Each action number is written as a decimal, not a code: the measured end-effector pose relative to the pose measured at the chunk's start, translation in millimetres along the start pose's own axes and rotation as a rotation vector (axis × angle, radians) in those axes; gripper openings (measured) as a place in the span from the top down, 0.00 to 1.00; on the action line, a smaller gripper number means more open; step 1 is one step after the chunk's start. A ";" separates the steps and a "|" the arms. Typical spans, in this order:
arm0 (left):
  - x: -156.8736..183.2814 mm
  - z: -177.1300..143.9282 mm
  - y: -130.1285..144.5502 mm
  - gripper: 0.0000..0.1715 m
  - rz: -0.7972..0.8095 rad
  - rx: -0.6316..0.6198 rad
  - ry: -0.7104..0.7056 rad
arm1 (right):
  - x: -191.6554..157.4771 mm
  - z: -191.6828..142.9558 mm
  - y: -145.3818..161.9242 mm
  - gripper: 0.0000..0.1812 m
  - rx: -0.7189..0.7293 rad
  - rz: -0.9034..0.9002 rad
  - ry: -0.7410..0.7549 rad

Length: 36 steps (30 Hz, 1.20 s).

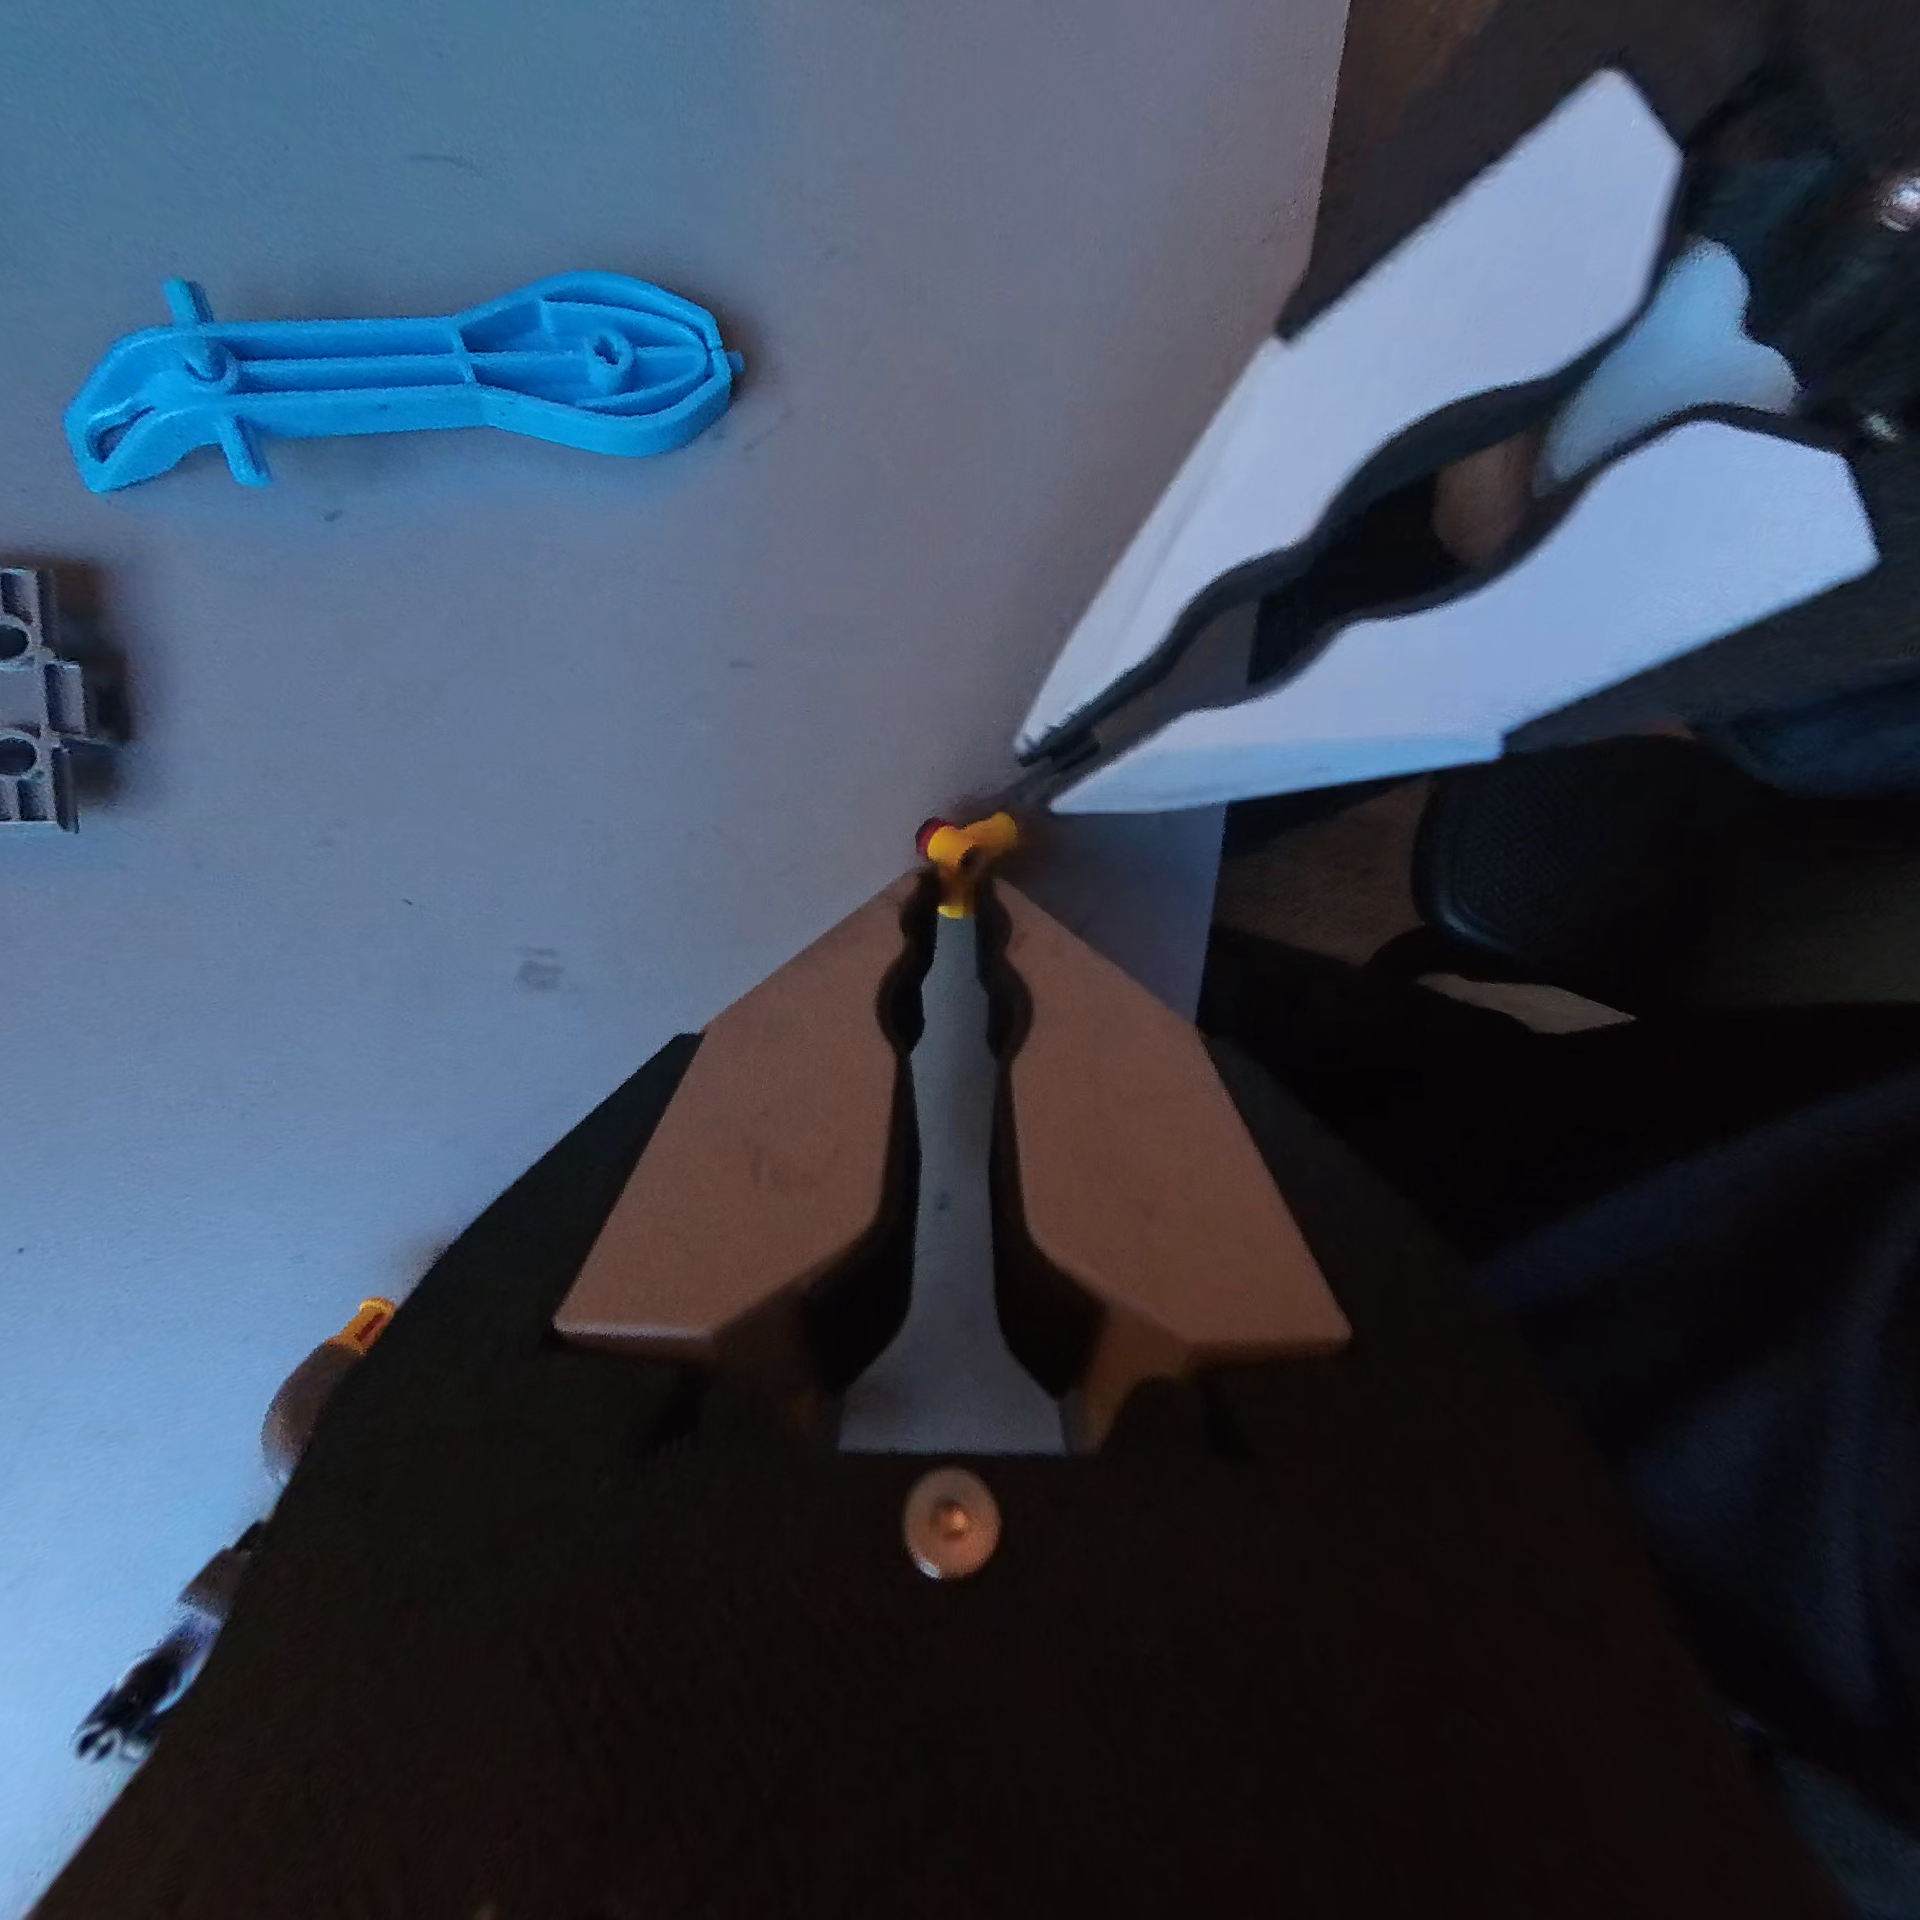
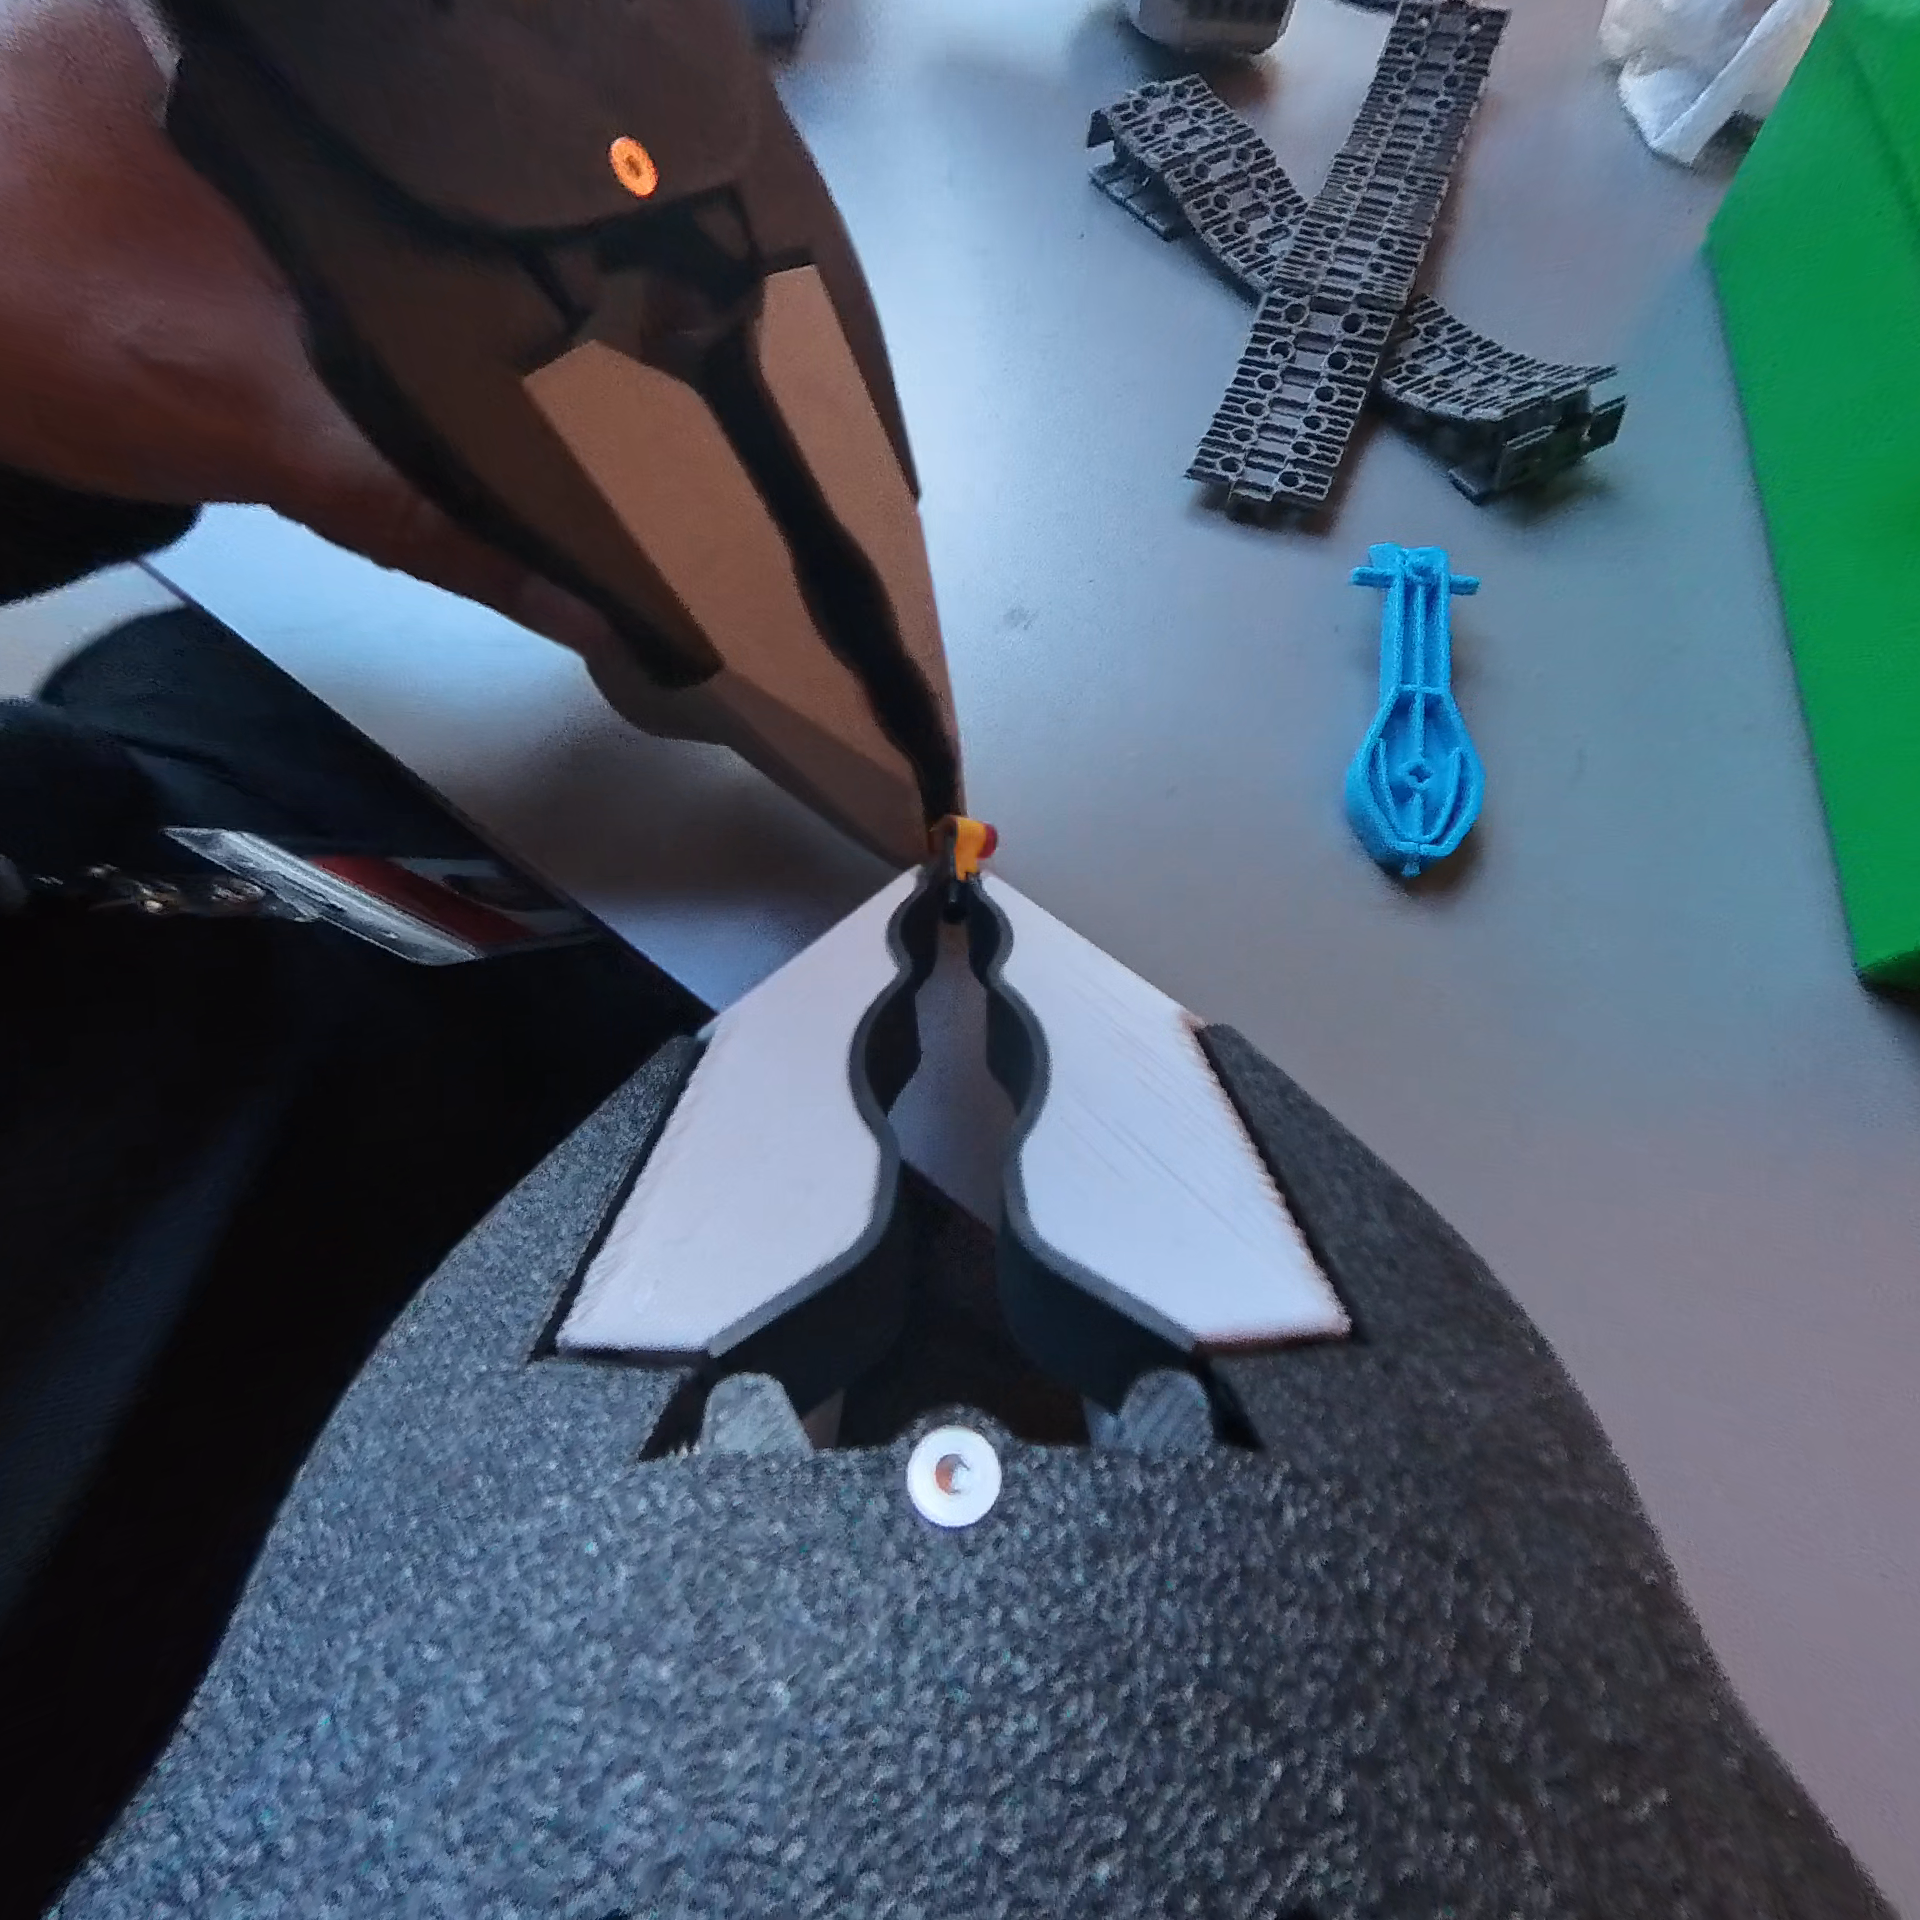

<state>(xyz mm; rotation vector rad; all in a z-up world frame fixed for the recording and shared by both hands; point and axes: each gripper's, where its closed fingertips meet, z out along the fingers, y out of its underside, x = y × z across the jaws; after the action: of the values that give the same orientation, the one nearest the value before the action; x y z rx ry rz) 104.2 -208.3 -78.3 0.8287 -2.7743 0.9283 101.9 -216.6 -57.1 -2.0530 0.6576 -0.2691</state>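
Grey desk (image 1: 520, 1039) edge: left gripper (image 1: 958, 896) clamps a yellow connector piece (image 1: 966, 844); right gripper (image 2: 951, 891) pinches a black pin (image 2: 952, 900) at it. Keeping both grips firm and aligned looks wise, well apart from the blue plastic part (image 2: 1408, 727).

My left tongs (image 1: 961, 883) have two flat tan-brown fingers (image 1: 769, 1164) with wavy black inner edges, tapering to a point and set in a smooth black body with one copper-toned screw (image 1: 951, 1522) at its centre. My right tongs (image 2: 951, 894) share the same form, but the fingers (image 2: 748, 1174) are white with dark grey rubbery wavy liners, seated in a coarse, speckled black housing fixed by a white-washered screw (image 2: 953, 1478). A dark sleeve (image 2: 73, 530) shows at the wrist behind the left tongs.
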 end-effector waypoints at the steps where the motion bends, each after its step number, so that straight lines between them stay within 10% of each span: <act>1: -0.1 0.0 0.0 0.97 0.001 0.010 -0.004 | -1.9 0.1 1.7 0.98 -0.008 -0.029 0.028; 10: 5.9 -0.8 4.4 0.99 0.009 0.037 -0.016 | 5.9 8.2 12.8 0.98 -0.072 -0.168 0.185; 22: -6.6 -29.6 -7.9 0.84 0.389 -0.017 -0.070 | -1.5 -3.6 2.6 0.98 -0.016 -0.159 -0.102; 36: -2.6 -1.1 0.4 0.83 0.352 -0.126 0.101 | -0.3 4.0 4.8 0.98 -0.014 -0.157 -0.244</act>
<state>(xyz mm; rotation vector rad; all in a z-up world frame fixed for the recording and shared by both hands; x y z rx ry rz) 106.0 -206.2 -78.2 0.2706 -2.9027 0.8010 101.8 -215.6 -63.3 -2.1108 0.3510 -0.1010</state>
